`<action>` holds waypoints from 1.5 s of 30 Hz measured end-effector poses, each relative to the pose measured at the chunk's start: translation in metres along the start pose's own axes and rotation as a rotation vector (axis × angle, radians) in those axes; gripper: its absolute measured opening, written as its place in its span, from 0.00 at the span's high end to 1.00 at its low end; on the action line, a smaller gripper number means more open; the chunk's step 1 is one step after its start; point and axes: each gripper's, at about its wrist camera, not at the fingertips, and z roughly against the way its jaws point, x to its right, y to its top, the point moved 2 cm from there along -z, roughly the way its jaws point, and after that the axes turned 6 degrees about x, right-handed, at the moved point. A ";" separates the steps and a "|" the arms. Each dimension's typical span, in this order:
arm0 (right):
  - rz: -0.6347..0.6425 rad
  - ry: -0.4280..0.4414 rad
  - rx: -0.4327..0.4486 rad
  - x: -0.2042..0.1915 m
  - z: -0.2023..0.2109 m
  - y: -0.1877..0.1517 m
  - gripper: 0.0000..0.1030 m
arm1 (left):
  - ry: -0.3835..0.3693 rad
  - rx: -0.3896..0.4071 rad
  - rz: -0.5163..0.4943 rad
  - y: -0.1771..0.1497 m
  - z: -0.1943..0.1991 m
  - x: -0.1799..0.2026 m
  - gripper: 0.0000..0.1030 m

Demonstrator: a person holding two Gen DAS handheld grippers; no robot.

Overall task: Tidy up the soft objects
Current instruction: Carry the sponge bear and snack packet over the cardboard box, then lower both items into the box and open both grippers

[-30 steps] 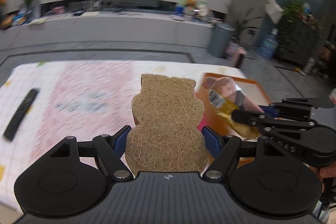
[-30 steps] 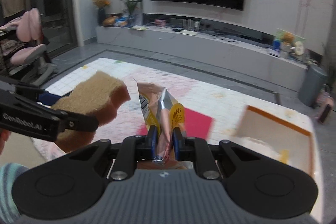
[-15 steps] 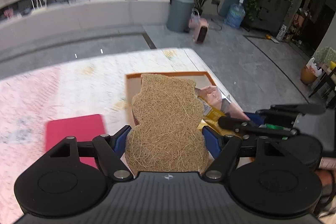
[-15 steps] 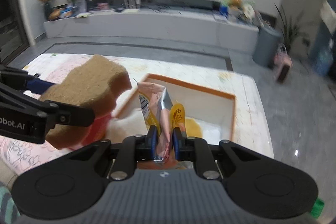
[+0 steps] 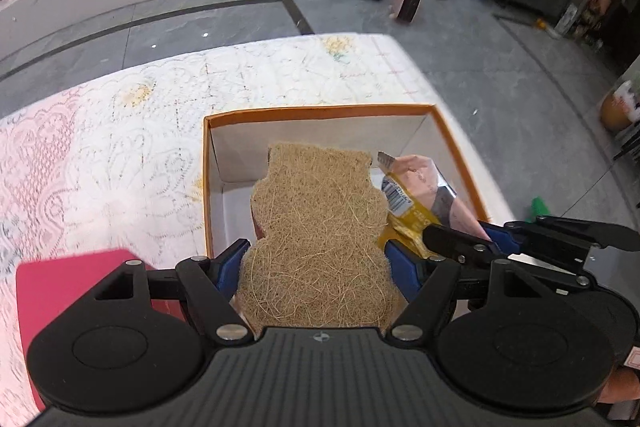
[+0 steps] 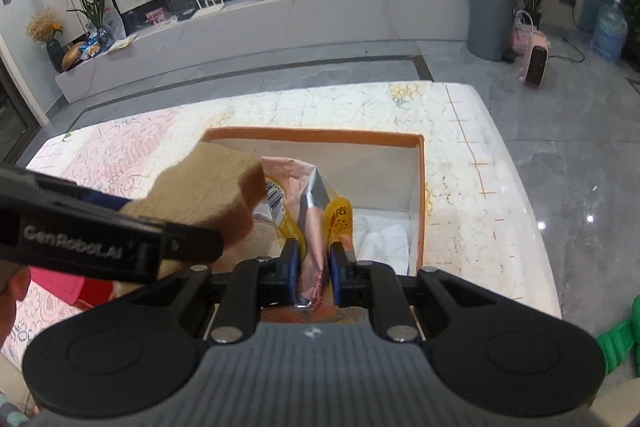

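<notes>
My left gripper [image 5: 316, 263] is shut on a tan, bear-shaped fibre sponge [image 5: 320, 231], its blue pads pressing both sides. The sponge hangs over the near part of an orange-rimmed cardboard box [image 5: 320, 111] with white inner walls. My right gripper [image 6: 314, 263] is shut on a crinkled pink, silver and yellow snack packet [image 6: 316, 211], also held above the box [image 6: 316, 135]. In the right wrist view the sponge [image 6: 212, 195] and the left gripper's arm sit just left of the packet. The packet [image 5: 420, 191] shows right of the sponge in the left wrist view.
The box stands on a table with a white and pink lace-patterned cloth [image 5: 120, 147], near its right edge. A red flat item [image 5: 60, 291] lies left of the box. White paper [image 6: 384, 231] lines the box floor. Grey tiled floor [image 6: 580, 147] lies beyond the table edge.
Both grippers have swept to the right across the table with sponge and packet still held, and have come down over the orange-rimmed box, which now fills the middle of both views.
</notes>
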 end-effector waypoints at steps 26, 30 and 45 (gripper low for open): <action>0.234 -0.051 -0.086 0.001 -0.039 -0.013 0.54 | 0.025 -0.115 0.073 0.000 -0.049 -0.012 0.12; 0.264 -0.061 -0.084 -0.003 -0.030 -0.009 0.48 | -0.005 -0.109 0.128 -0.001 -0.031 -0.019 0.12; 0.250 -0.071 -0.054 -0.025 0.026 -0.009 0.35 | -0.078 -0.026 0.100 -0.007 0.048 -0.014 0.11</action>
